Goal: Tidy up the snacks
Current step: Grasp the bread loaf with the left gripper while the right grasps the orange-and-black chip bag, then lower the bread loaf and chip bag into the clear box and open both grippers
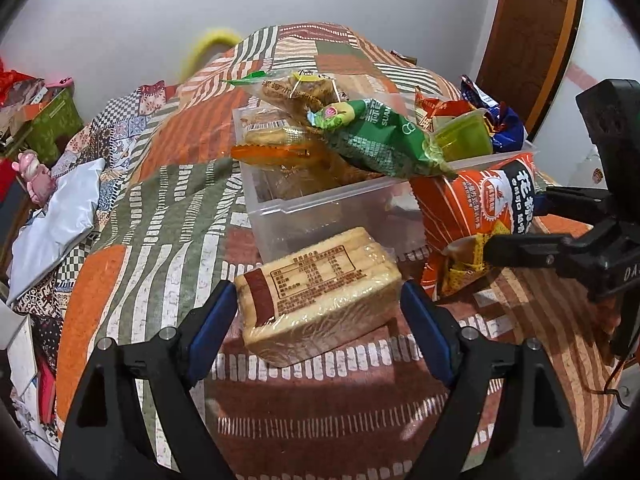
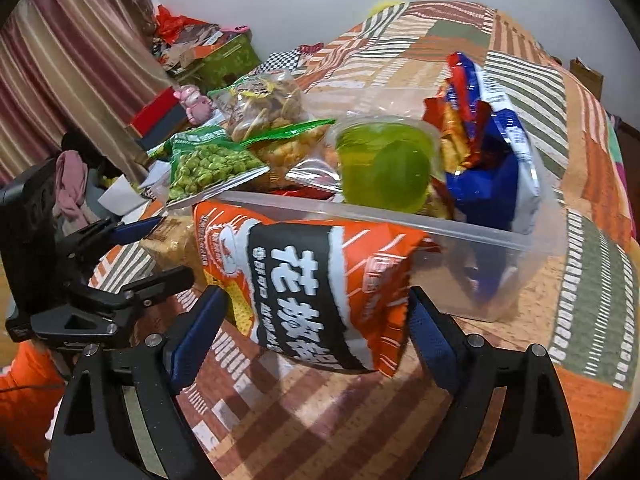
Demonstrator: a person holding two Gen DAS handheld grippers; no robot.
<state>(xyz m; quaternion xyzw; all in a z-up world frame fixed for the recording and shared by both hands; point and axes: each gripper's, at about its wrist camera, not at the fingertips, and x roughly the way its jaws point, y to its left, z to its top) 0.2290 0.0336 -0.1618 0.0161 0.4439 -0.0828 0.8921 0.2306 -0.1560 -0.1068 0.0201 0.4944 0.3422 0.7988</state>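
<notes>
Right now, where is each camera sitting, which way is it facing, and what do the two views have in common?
Left wrist: on the left hand-held gripper, facing down and forward at the bread between its open fingers; the right hand-held gripper shows at right.
Right wrist: on the right hand-held gripper, facing the orange bag between its open fingers; the left one shows at left.
Shared: bread, orange bag, bin, bedspread.

Glossy film is wrapping the bread (image 1: 320,292); the bin (image 1: 320,216) is looking like clear smooth plastic, the orange bag (image 2: 320,288) shiny foil, the bedspread (image 1: 160,208) matt woven cloth.
</notes>
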